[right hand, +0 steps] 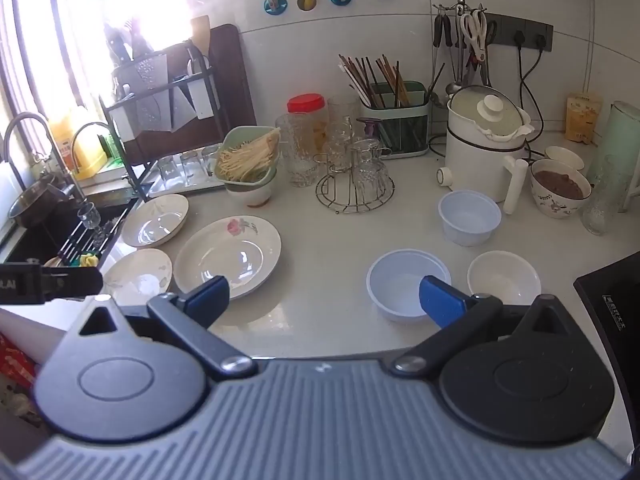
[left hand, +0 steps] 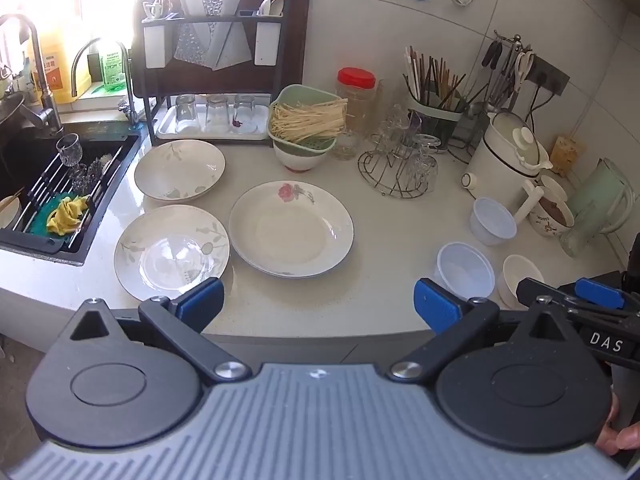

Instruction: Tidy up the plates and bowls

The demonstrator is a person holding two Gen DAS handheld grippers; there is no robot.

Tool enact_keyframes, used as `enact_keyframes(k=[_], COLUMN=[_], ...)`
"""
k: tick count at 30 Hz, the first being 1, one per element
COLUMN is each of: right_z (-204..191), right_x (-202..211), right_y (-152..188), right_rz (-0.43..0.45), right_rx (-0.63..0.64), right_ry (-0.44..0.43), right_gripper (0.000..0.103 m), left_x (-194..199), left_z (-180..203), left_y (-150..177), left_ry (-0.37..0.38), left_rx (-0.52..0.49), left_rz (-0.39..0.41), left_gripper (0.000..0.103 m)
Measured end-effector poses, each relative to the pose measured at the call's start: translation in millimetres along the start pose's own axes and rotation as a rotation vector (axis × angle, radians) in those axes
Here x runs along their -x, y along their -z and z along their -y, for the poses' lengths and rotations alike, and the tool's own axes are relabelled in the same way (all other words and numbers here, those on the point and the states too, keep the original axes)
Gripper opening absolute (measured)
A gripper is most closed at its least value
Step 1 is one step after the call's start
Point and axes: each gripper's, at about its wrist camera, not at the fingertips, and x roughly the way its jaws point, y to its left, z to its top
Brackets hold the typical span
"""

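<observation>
Three plates lie on the white counter: a rose-pattern plate [left hand: 291, 229] [right hand: 228, 254] in the middle, a leaf-pattern plate [left hand: 172, 252] [right hand: 138, 274] at the front left, and a deeper leaf-pattern plate [left hand: 180, 170] [right hand: 155, 220] behind it. To the right stand two blue-white plastic bowls [left hand: 466, 270] [right hand: 408, 284], [left hand: 492, 220] [right hand: 469, 216] and a small white bowl [left hand: 518, 280] [right hand: 504, 278]. My left gripper [left hand: 318, 302] is open and empty above the counter's front edge. My right gripper [right hand: 324, 298] is open and empty, its right finger over the near plastic bowl.
A sink [left hand: 48, 184] with a rack lies at the left. A dish rack [left hand: 216, 80], a noodle colander [left hand: 306, 124], a glass stand [left hand: 400, 164], a chopstick holder [right hand: 394, 120], a white kettle [right hand: 484, 148] and a filled bowl [right hand: 560, 188] line the back.
</observation>
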Motion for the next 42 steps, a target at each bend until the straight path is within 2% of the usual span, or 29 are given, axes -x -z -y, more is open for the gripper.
enact_keyframes(k=[14,42], right_z=[-1,0], right_x=[8,9], right_y=[2,3], right_rz=[0.047,0.041], right_rx=[-0.012,-0.017], right_ry=[0.005,-0.003], right_gripper=[0.103,0.103], left_x=[5,6], left_z=[2,-1], left_y=[1,7], left_ry=[0.001,-0.002], left_rx=[-0.004,0.014], left_rz=[0.017,0.021], left_gripper=[0.102,0.102])
